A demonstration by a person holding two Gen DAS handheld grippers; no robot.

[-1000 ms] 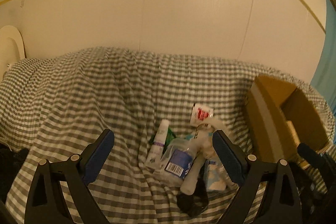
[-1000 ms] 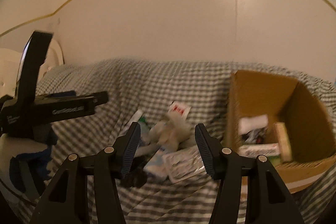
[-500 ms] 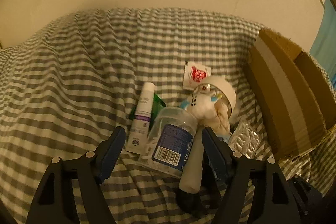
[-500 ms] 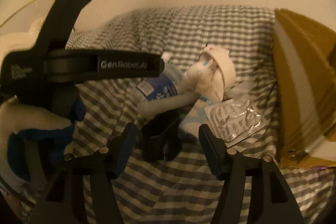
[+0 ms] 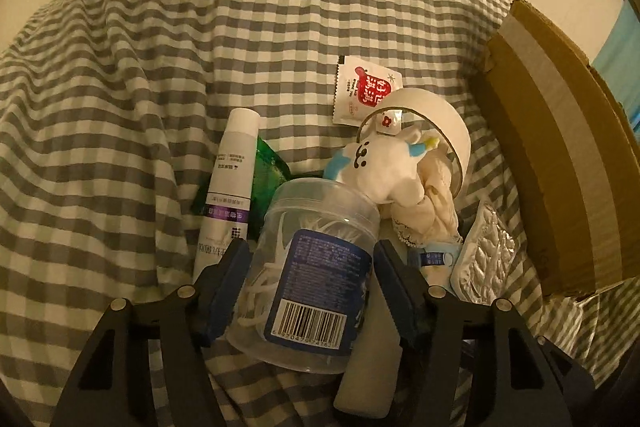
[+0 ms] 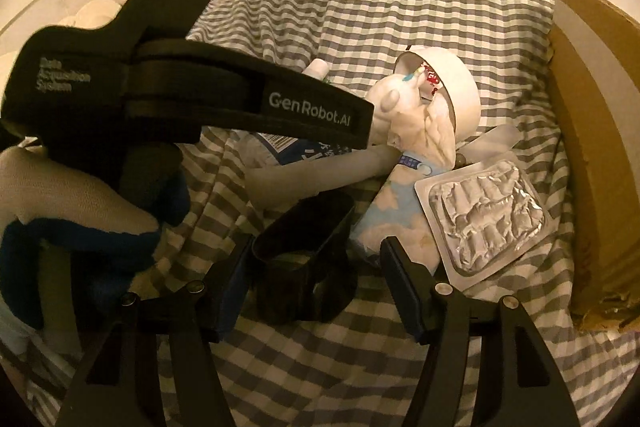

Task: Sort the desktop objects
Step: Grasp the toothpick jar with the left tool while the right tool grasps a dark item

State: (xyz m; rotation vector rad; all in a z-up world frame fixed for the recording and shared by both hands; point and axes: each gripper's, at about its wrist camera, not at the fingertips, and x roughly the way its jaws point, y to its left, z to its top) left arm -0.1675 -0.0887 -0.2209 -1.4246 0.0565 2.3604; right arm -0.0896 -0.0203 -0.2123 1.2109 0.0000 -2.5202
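Left gripper [image 5: 310, 285] pitched down, jaws closing around the clear plastic floss-pick jar with blue label [image 5: 316, 267], pads not visibly pressing; earlier it hung higher and wider. Right gripper [image 6: 316, 283] pitched down, jaws apart either side of the black oval cup [image 6: 308, 259], lower than before. Both things lie mid-pile on the grey checked cloth [image 5: 120, 87], cardboard box [image 5: 560, 167] at its right edge.

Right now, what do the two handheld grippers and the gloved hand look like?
Both the left gripper and the right gripper have matte black angular frames with triangular cut-outs, silver screw heads and blue finger pads. The right wrist view shows the left unit's black body printed "GenRobot.AI" and "Data Acquisition System" in white. The hand on it wears a white knit glove with dark blue coating. No cables show.
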